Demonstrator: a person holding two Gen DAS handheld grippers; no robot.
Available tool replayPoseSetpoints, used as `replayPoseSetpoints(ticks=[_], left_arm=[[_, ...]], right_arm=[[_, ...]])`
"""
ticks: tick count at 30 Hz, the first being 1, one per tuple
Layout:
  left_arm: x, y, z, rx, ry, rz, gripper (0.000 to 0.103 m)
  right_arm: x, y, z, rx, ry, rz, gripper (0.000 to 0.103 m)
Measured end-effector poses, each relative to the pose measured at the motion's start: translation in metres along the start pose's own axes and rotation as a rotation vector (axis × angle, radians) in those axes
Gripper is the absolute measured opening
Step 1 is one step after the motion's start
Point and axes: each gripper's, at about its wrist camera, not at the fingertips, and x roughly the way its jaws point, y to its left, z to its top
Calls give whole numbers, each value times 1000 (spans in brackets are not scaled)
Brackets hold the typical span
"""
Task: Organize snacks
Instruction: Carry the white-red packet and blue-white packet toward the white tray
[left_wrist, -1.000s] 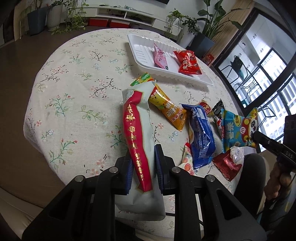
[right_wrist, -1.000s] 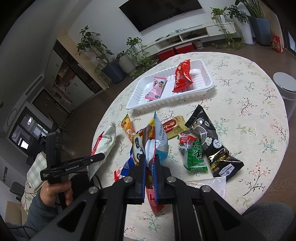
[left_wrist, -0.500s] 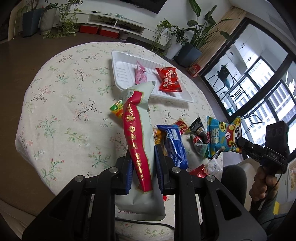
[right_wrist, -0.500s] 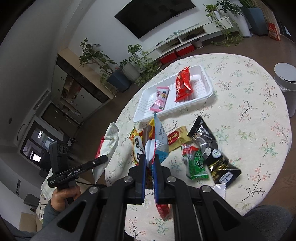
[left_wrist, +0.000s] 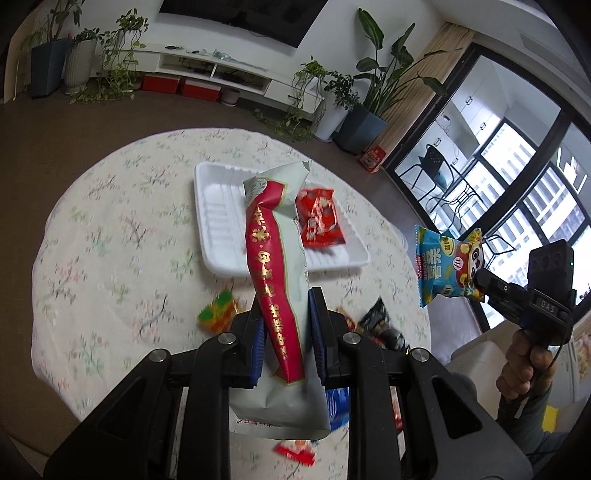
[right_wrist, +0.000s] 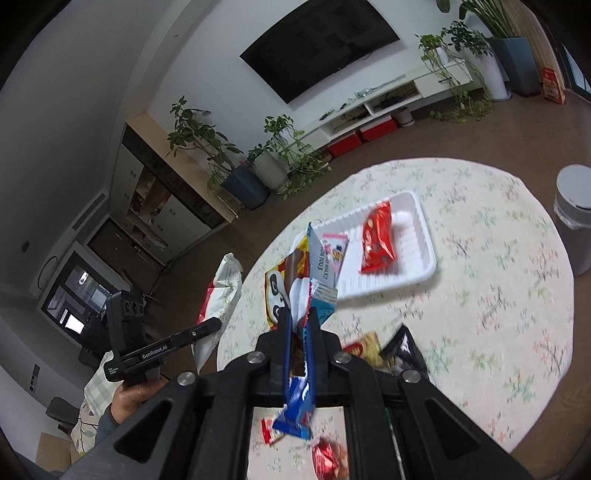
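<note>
A: Left wrist view: the left gripper (left_wrist: 284, 328) is clamped on the red-and-white packet (left_wrist: 275, 266), held above the white tray (left_wrist: 218, 236); carrying step, I judge.

B: Right wrist view: the right gripper (right_wrist: 297, 332) pinches the blue panda packet (right_wrist: 317, 273), aloft near the tray (right_wrist: 417, 254); next, lower and release both inside.

2 packets (right_wrist: 377, 239) in tray (right_wrist: 417, 258)

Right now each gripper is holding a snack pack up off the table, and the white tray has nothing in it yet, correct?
Not quite: the white tray already holds a red packet and a pink packet, as the right wrist view shows. The left gripper does grip the white-and-red pack, and the right gripper the blue panda pack.
</note>
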Motion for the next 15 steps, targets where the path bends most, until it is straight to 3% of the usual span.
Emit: replayPoseSetpoints(ticks=[8,15], left_arm=[[37,6,60,-25,-7,0,19],[87,16,97,-41,23,23,19]], right_arm=[[62,12,57,-72,74,-10,8],[131,8,88,-154,229,-93,8]])
